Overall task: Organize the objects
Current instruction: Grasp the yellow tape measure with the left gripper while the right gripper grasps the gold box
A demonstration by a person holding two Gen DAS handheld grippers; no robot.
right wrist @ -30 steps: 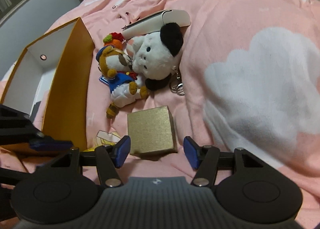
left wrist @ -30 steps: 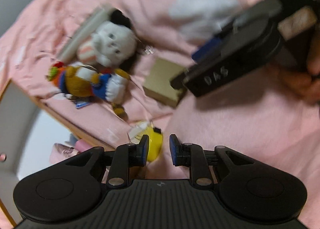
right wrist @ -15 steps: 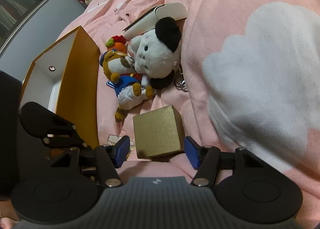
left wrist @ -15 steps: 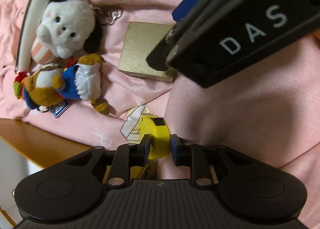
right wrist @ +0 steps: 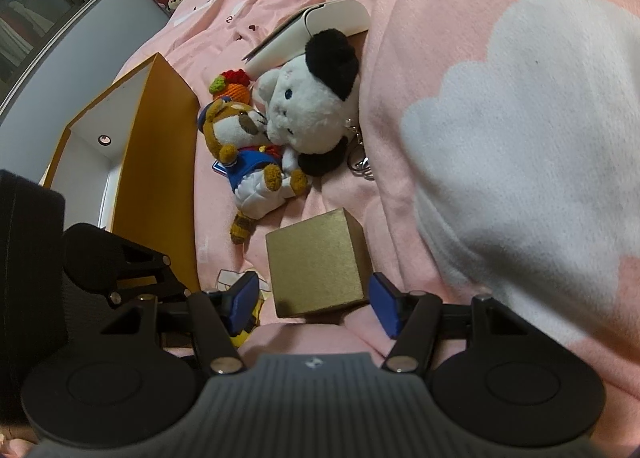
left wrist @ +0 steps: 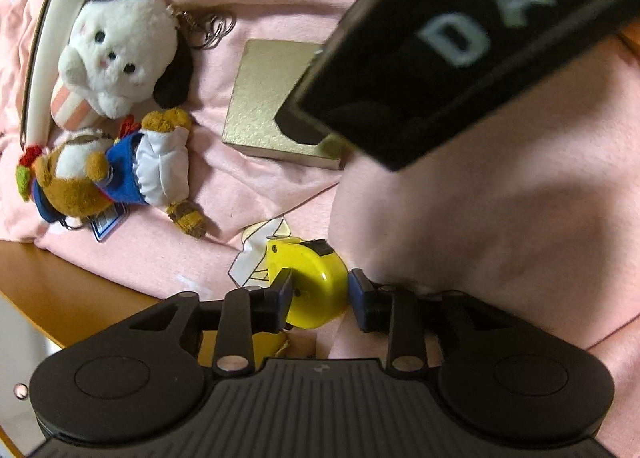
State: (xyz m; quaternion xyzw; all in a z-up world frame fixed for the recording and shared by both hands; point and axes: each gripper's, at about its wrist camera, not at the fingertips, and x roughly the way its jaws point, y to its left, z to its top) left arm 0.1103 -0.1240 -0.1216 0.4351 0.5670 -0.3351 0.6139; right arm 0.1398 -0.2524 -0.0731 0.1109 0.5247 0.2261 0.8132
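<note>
With the left gripper (left wrist: 318,290) opening around the yellow tape measure (left wrist: 310,282) between its pads, and the right gripper (right wrist: 312,300) spread astride the gold box (right wrist: 316,264), either could slip on soft bedding

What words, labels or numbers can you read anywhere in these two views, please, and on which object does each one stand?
"DAS": white capitals on the black body of the right gripper, seen from the left wrist camera; the letters are cut by the frame edge, so more may follow.
Blue tag under the tiger plush: has print, too small and blurred to read.
White paper beside the yellow tape measure: only drawn lines, no legible text.
</note>
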